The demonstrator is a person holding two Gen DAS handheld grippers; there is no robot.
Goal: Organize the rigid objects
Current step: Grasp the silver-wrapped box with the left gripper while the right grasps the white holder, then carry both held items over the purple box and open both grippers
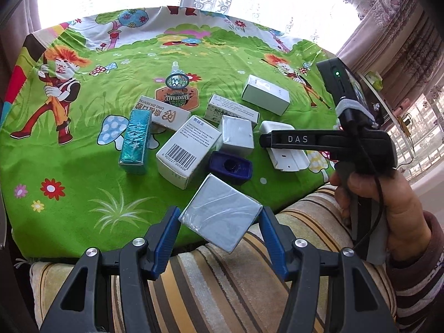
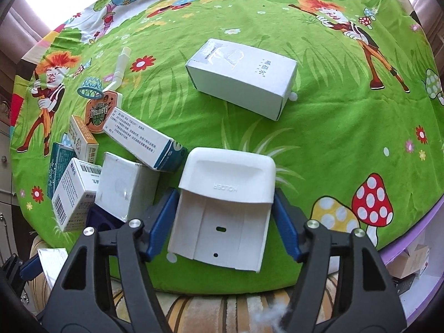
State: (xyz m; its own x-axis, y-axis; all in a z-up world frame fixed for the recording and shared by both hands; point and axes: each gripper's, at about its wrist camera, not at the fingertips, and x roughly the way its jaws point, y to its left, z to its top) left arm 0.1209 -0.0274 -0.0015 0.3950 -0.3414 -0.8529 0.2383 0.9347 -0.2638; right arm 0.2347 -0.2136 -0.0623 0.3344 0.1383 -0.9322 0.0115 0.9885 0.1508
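The left gripper (image 1: 220, 223) clamps one grey film-wrapped box (image 1: 220, 216) between its blue pads, raised and tilted above the near edge of the green cartoon-print cloth (image 1: 69, 183). The right gripper (image 2: 224, 222) straddles one white plastic holder (image 2: 224, 213), which lies flat on the cloth at the near side; a blue pad stands just beside each of its flanks, and whether the pads press on it cannot be told. In the left wrist view a hand (image 1: 388, 208) grips the right gripper's handle. Seven boxes are counted in all. One is the held grey box. Five form a cluster left of the holder: one teal box (image 1: 136, 141), one white dental box with orange trim (image 1: 163, 113), one white barcode box (image 1: 186, 152), one second grey wrapped box (image 1: 237, 136) and one white box with a teal end (image 2: 144, 141). One large white box (image 2: 241, 77) lies apart on the far side. One dark blue tray (image 1: 231, 165) sits at the near edge of the cluster. One toy basketball hoop (image 1: 177, 87) lies beyond the cluster. A striped cushion (image 1: 222, 277) lies nearest of all.
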